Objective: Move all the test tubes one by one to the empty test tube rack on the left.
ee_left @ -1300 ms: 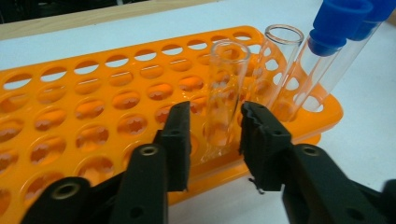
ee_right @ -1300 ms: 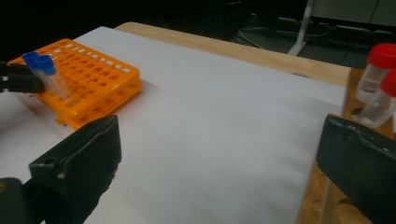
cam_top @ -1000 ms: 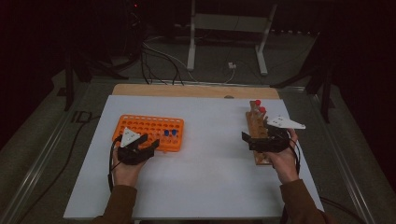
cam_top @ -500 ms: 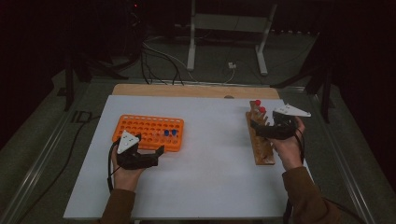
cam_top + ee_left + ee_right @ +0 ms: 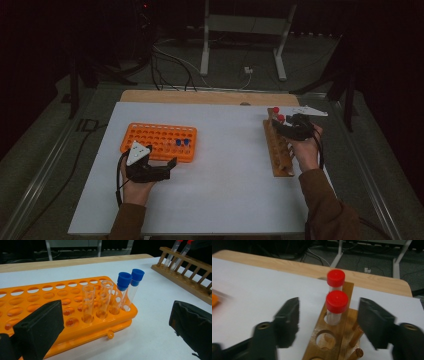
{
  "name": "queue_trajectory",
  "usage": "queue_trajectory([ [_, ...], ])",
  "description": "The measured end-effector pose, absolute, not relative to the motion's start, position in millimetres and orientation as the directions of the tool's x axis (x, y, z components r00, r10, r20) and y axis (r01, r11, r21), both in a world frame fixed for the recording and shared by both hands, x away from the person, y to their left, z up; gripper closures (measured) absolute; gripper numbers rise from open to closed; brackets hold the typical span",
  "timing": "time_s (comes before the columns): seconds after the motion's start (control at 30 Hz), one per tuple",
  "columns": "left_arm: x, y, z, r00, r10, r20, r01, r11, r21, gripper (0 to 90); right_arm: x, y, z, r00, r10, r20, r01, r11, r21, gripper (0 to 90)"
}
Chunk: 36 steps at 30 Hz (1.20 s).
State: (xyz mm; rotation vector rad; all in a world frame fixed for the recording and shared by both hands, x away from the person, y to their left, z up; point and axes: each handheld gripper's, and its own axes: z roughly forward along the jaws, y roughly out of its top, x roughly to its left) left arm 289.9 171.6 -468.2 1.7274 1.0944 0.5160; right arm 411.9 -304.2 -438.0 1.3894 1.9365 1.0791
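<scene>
Moved since earlier frame: right gripper (image 5: 281,126) up along wooden rack (image 5: 279,150) toward its far end, upper right of high view; jaws just been closing, now either side of nearer red-capped tube (image 5: 336,307), pads not yet on it. Left gripper (image 5: 167,167) pulled back off orange rack (image 5: 160,142), lower left of high view, jaws spread wide, released, nothing between them.

Left to right, high view:
- Orange rack, centre left on white table (image 5: 225,190), holding 2 blue-capped tubes (image 5: 126,290) at its right end plus 2 uncapped clear tubes (image 5: 96,302) just beside them, per left gripper view.
- Wooden rack, right of centre, 2 red-capped tubes upright in far holes, second red-capped tube (image 5: 335,280) right behind the nearer one, nearly touching.

Handling, judged:
- Light, stiff, thin-walled clear tube; smooth, slippery barrel; likely to crack or pop out under hard squeeze.
- Best hold: on the barrel just under the red cap, or on the cap itself, so cap rim stops slipping.
- Straight vertical lift needed; tilt would bind tube in wooden hole.
- Little gap to rear tube, so far pad edge could knock it.

Step in hand, judged: closing on nearer red-capped tube for lift-out, probably bound for orange rack.
</scene>
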Motion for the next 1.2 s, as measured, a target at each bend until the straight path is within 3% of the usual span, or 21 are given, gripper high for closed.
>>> queue_trajectory([
  [0.23, 290, 172, -470, 0.497, 0.857, -0.139, 0.442, -0.112, 0.89, 0.2, 421, -299, -448, -0.32, 0.947, -0.018, 0.536, 0.197, 0.821, 60.5],
  [0.57, 291, 171, -470, 0.5, 0.855, -0.138, 0.445, -0.117, 0.888, 0.2, 426, -296, -452, -0.313, 0.949, -0.033, 0.544, 0.208, 0.813, 74.2],
  [1.2, 291, 168, -470, 0.512, 0.846, -0.149, 0.447, -0.114, 0.887, 0.2, 407, -298, -422, -0.31, 0.949, -0.065, 0.434, 0.202, 0.878, 75.0],
])
